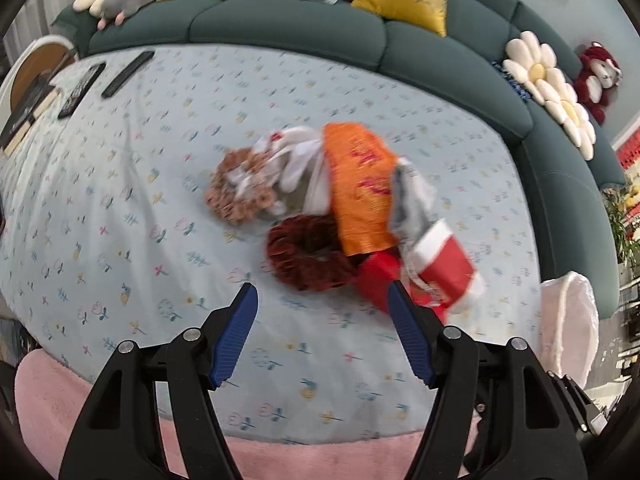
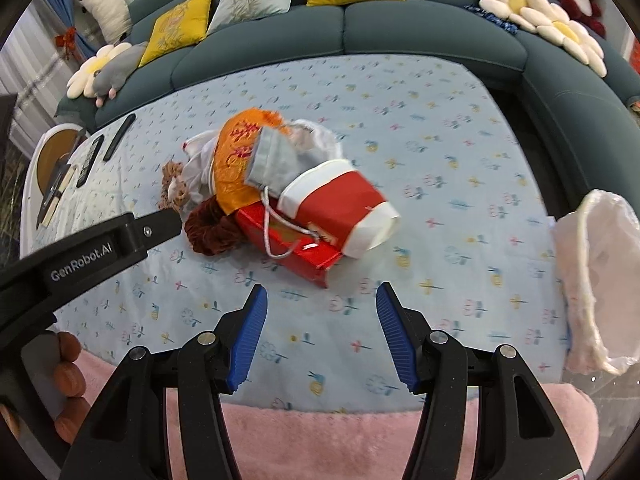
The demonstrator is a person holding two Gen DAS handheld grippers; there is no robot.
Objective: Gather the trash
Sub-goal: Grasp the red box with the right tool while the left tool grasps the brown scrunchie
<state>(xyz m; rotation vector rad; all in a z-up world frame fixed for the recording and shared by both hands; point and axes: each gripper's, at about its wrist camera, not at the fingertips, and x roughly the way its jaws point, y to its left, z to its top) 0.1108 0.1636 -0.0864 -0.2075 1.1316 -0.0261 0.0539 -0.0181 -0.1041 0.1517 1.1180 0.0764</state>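
Note:
A heap of things lies on the floral tablecloth (image 2: pixel 460 152): a red-and-white paper cup (image 2: pixel 340 208) on its side, a flat red box (image 2: pixel 292 246), an orange packet (image 2: pixel 236 156), a grey drawstring pouch (image 2: pixel 276 164), white wrappers (image 2: pixel 198 168), a dark red scrunchie (image 2: pixel 212 228) and a tan scrunchie (image 2: pixel 174 184). In the left wrist view the cup (image 1: pixel 444 260), packet (image 1: pixel 360 188) and dark red scrunchie (image 1: pixel 308 252) lie just ahead. My left gripper (image 1: pixel 322 296) is open, near the dark red scrunchie and red box. My right gripper (image 2: pixel 320 298) is open, just short of the box.
A white bin with a plastic liner (image 2: pixel 600 280) stands at the table's right edge. Two remotes (image 2: pixel 118 136) and a book (image 2: pixel 56 196) lie far left. A teal sofa (image 2: pixel 420 28) with cushions and plush toys curves behind. Pink rug (image 2: pixel 320 440) lies below.

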